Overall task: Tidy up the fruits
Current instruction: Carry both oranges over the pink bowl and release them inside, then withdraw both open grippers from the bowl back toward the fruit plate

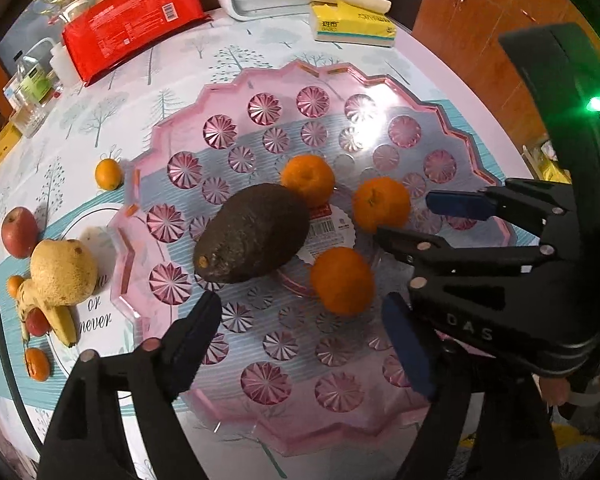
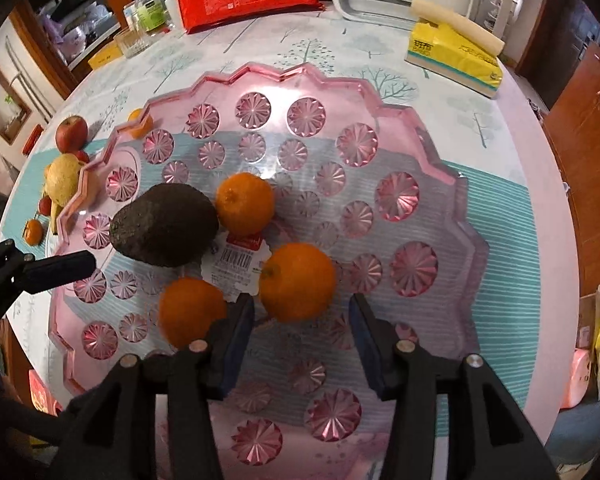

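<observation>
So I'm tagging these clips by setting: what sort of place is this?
Most likely a home dining room: a patterned tablecloth, a pink fruit tray, a tissue pack and wooden cabinets behind.

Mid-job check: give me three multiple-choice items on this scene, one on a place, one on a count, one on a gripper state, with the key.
1. Where does the avocado lie?
A. on the tablecloth beside the apple
B. in the pink tray
C. on the tissue pack

2. How many oranges lie in the tray?
A. one
B. three
C. five

3. How is the right gripper?
A. open, holding nothing
B. shut on an orange
C. shut on the avocado

Key:
1 B, the avocado rests on the tray's patterned floor.
2 B, three oranges sit in the tray; the smaller ones lie outside it on the tablecloth.
3 A, its fingers stand apart, with an orange just ahead of them, not gripped.
</observation>
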Tool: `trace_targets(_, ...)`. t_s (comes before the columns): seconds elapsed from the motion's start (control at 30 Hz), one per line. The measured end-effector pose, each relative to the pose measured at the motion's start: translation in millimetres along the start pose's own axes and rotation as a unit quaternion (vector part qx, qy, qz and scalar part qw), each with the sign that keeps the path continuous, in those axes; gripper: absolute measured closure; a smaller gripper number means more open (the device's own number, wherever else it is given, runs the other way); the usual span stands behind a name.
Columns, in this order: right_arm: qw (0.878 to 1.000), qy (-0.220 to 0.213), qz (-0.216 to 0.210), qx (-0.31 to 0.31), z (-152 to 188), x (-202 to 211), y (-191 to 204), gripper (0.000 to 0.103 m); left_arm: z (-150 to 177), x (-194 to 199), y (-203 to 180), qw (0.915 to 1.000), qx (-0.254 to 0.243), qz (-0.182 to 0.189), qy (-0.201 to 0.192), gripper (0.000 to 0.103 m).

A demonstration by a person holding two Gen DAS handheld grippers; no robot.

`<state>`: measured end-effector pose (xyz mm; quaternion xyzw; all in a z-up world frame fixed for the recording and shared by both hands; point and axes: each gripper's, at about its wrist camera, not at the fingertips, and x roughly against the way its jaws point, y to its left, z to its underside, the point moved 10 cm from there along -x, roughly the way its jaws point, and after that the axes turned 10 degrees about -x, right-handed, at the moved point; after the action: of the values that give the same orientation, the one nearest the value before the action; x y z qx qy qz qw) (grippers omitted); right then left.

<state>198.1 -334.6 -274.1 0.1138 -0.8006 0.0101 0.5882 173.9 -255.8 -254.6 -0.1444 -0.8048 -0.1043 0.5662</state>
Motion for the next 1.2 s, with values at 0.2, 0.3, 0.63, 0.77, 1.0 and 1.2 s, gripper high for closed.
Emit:
trace_targets(0.2,1.000,-0.004,0.000,-0.004,1.6,6.8,1.4,0.051,1.7,6.3,0.1,1.0000,-0.003,-0.004,-0.004,0.021)
trace_targets(0.3,1.000,-0.008,0.001,-0.007,2.1,10.8,1.5,0.051,-0.7,8.5,-2.1,0.9999,-0.009,-0.007,-0.010,0.021)
trace_targets(0.63,1.000,-0.017,0.001,-0.024,2.2,22.4,2.9,0.051,-3.1,19.9,-3.0,0.9995,-0.018,-0.006,-0.025,0.021)
trace_targets(0.77,0.999,-0.020,0.000,-0.031,3.1,26.9,4.1,0.051,-2.6,22.9,-1.1,0.9994,-0.014,0.001,-0.031,0.021)
trace_targets(1.0,0.999,-0.031,-0.003,-0.042,4.8,37.4,7.6,0.051,-1.7,32.5,3.3,0.9988,-0.014,-0.001,-0.047,0.021)
trace_targets(1.2,0.998,-0.047,0.002,-0.043,3.4,51.5,14.1,0.051,0.8,44.5,12.4,0.9981,-0.011,-0.009,-0.060,0.020)
